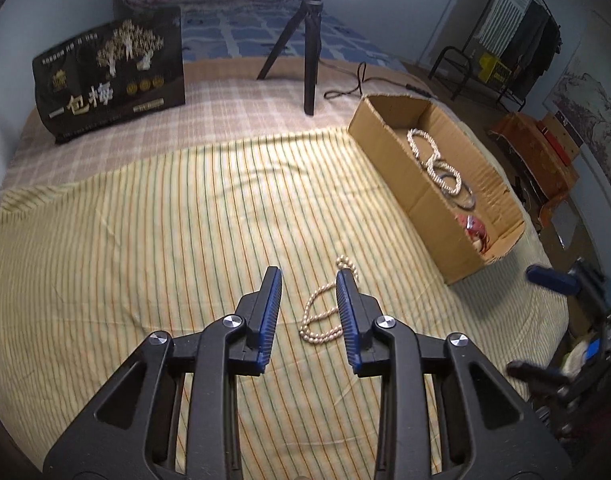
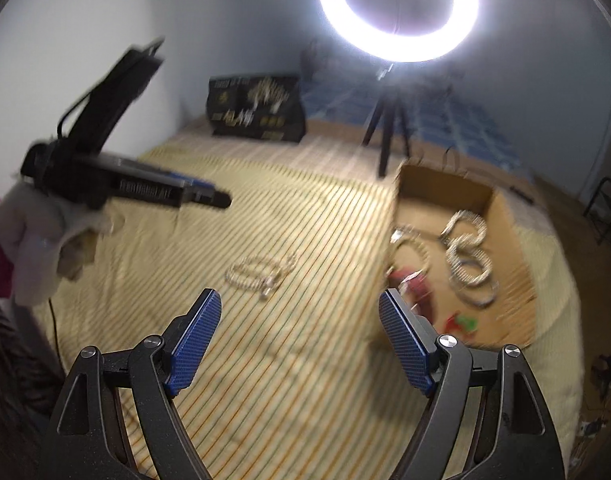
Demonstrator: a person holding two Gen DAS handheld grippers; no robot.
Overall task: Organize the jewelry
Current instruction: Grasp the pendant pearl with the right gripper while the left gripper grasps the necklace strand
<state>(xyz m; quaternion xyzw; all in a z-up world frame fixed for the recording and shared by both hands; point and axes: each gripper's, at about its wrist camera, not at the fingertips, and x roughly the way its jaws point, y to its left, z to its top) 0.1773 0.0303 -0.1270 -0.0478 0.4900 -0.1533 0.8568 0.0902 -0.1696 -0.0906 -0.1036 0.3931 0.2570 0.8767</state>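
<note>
A pearl necklace (image 1: 323, 310) lies on the yellow striped cloth (image 1: 145, 220); it also shows in the right wrist view (image 2: 257, 272). My left gripper (image 1: 309, 276) is open and hovers over it, the necklace between its blue pads and partly hidden by the right one. A cardboard box (image 1: 397, 168) to the right holds beaded necklaces (image 1: 433, 160), a bangle and red pieces (image 1: 475, 230); the box also shows in the right wrist view (image 2: 505, 216). My right gripper (image 2: 299, 300) is open wide and empty above the cloth, near the box's left wall. The left gripper also shows in the right wrist view (image 2: 209, 198).
A ring light (image 2: 399, 6) on a black tripod (image 1: 305, 48) stands behind the box. A black printed bag (image 1: 109, 76) stands at the back left. A cable (image 1: 357, 84) runs by the tripod. The bed edge falls off at right, with furniture beyond.
</note>
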